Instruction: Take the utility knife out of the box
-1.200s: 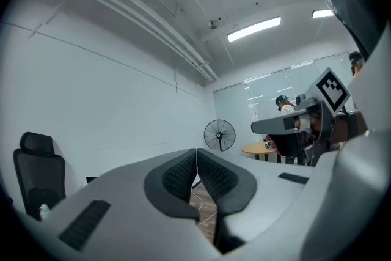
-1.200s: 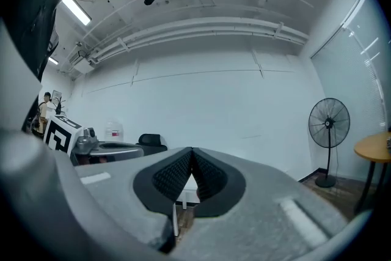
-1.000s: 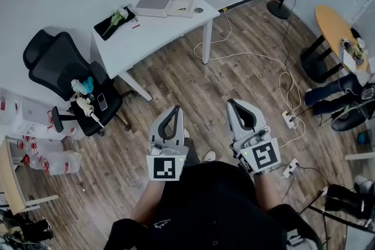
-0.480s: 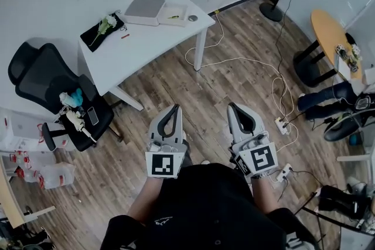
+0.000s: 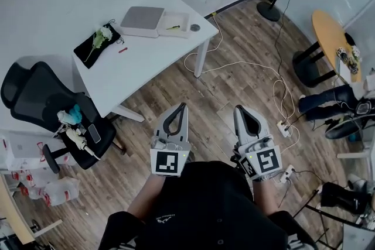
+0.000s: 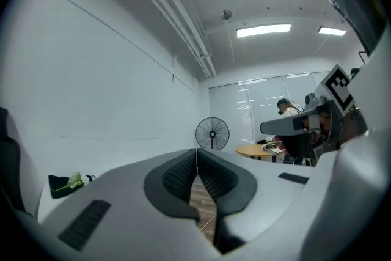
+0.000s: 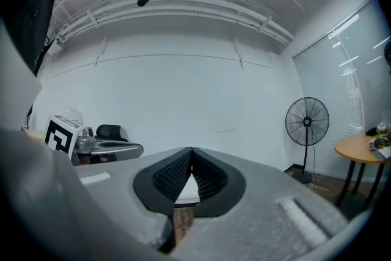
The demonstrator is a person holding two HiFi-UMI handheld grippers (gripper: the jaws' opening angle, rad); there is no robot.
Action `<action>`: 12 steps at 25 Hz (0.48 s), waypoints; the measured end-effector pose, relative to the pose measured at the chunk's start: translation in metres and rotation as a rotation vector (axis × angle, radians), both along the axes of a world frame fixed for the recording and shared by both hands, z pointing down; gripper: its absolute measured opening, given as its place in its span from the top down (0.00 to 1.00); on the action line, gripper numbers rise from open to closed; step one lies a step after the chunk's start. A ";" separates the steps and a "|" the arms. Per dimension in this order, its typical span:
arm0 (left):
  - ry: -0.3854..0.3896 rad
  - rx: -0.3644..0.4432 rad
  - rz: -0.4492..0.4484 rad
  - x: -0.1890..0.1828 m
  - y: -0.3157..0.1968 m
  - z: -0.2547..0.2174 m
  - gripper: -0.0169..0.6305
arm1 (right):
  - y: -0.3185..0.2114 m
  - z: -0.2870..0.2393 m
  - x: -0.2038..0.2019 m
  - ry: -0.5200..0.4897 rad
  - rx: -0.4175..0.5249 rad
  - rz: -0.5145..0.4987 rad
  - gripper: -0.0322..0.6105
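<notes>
The left gripper [image 5: 182, 106] and right gripper [image 5: 238, 108], grey with ribbed black pads [image 6: 177, 174], are both pinched closed on nothing, well short of the white table [image 5: 146, 61]. At the table's far end a shallow open white box [image 5: 183, 20] holds a slim yellowish item, likely the utility knife [image 5: 173, 27]. It would be best to step closer, part one gripper's jaws, then pinch across its handle.

White worktop [image 5: 146, 64], head view, set askew on a wood-plank floor [image 5: 234, 88].
- 12 o'clock: flat grey box [image 5: 142, 19], closed.
- 1 o'clock: open white box [image 5: 176, 21] touching the grey one; slim yellow item [image 5: 173, 27] inside, too small to identify.
- 2 o'clock: small dark round object [image 5: 195, 27], near the corner.
- 10 o'clock: black mat [image 5: 94, 47] at the edge, white flower with green stem [image 5: 101, 37] on it.
- 9 o'clock, just beside the mat: small red item [image 5: 122, 50].
</notes>
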State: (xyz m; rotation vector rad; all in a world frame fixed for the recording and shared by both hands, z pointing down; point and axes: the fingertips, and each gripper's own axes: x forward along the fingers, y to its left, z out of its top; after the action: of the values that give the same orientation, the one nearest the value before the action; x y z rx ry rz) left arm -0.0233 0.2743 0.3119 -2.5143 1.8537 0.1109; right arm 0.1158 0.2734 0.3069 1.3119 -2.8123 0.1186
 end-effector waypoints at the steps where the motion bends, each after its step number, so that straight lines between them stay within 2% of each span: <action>1: 0.000 0.002 0.010 -0.004 -0.008 0.000 0.96 | -0.007 0.000 -0.005 -0.001 0.000 0.007 0.94; 6: 0.007 -0.018 0.051 -0.025 -0.035 0.003 0.96 | -0.036 0.003 -0.021 -0.012 0.000 0.064 0.94; 12: 0.023 -0.031 0.027 -0.048 -0.053 0.006 0.96 | -0.061 0.004 -0.027 -0.030 -0.015 0.085 0.94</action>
State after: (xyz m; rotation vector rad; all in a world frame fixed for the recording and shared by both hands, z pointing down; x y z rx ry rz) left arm -0.0711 0.2215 0.3175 -2.5702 1.8445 0.1133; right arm 0.0890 0.2128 0.3107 1.4379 -2.7746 0.1634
